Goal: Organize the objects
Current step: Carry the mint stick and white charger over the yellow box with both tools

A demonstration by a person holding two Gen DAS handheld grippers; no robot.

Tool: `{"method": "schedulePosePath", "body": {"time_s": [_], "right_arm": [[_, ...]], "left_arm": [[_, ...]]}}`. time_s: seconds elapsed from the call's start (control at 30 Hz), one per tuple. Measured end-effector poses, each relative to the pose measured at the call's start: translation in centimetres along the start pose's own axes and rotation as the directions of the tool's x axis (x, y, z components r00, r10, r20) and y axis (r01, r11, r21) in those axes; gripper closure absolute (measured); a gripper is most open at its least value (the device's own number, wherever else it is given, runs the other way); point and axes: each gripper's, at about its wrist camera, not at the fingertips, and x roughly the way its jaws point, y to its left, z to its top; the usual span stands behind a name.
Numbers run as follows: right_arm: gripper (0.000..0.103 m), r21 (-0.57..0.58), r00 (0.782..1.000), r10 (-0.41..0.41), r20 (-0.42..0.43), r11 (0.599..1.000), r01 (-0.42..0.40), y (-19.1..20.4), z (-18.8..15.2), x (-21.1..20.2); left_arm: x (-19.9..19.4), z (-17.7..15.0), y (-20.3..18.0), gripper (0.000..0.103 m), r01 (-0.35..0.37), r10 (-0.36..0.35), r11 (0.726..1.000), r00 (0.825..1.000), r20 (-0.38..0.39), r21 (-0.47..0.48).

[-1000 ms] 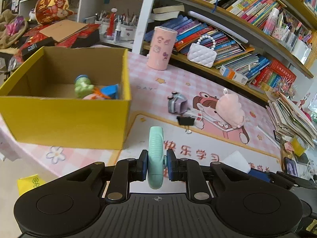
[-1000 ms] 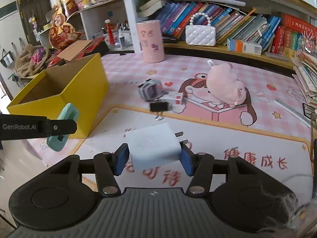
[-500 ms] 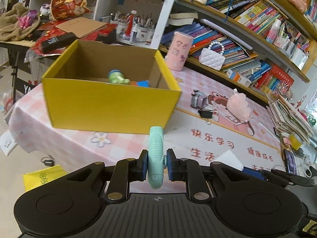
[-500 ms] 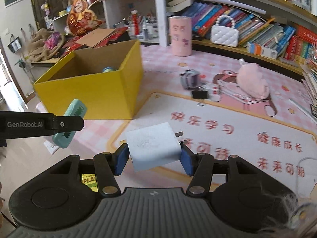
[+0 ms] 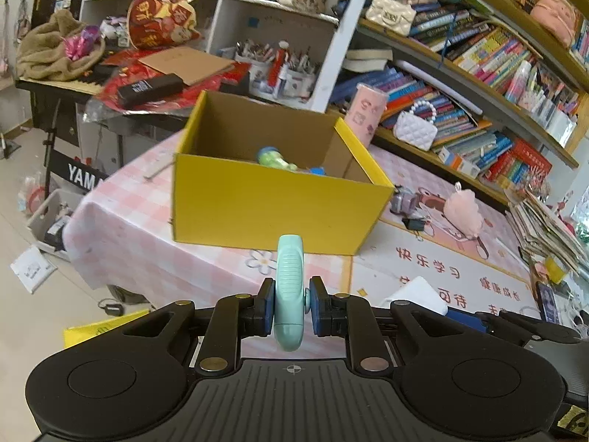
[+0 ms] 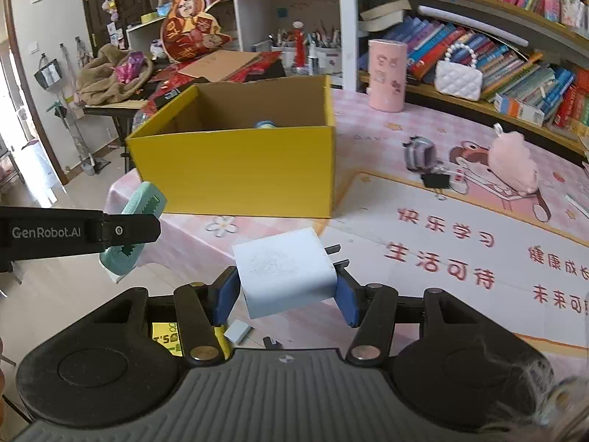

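— Grippers first: what does each one hold?

— Left gripper [image 5: 289, 305] is clenched on a mint clip [image 5: 290, 287], pads [image 5: 268, 307] pressing its two flat sides, clip standing on edge. Right gripper [image 6: 285, 293] grasps a white charger [image 6: 285, 270], its blue pads on either side and the metal prongs pointing off to the right.

— Where are they relative to the box?

— Both hang in front of the yellow box [image 5: 272, 206], short of its near wall. From the right wrist view the left gripper comes in from the left edge, the clip's toothed edge showing above and below the black finger.

— And the box itself?

— It sits open-topped on the surface [image 6: 423, 221], near the corner with the pink checked cloth. Inside, a green toy [image 5: 274, 158] and something blue just beside it peek above the near wall.

— Anything loose on the surface?

— To the right of the box: a small grey toy [image 6: 418, 153], a black binder clip [image 6: 436, 180] just beside it, and a pink plush [image 6: 511, 160] lying on the cartoon mat. A pink cup [image 6: 386, 75] stands upright further back, near the bookshelf.
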Motion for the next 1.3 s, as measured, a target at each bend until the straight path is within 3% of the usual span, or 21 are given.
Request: {"method": "schedulePosePath", "body": {"time_s": [0.43,0.83,1.3], "right_arm": [[0.050,-0.035,0.999,0.005,0.034,0.999,-0.004,4.1,0.9,0.0],[0.050,-0.076,0.999,0.001,0.043,0.997,0.002,4.4,2.3,1.2],[0.050,-0.074,0.981,0.023,0.194,0.997,-0.009,1.2,10.7,4.7]], "left_arm": [[-1.8,0.4,3.5,0.085,0.003,-0.002,1.000,0.999,0.045,-0.020],[-0.7,2.9,3.7,0.085,0.002,-0.001,1.000,0.995,0.095,-0.010],[4.2,9.6,1.8,0.085,-0.039,0.035,0.999,0.985,0.171,0.017]]}}
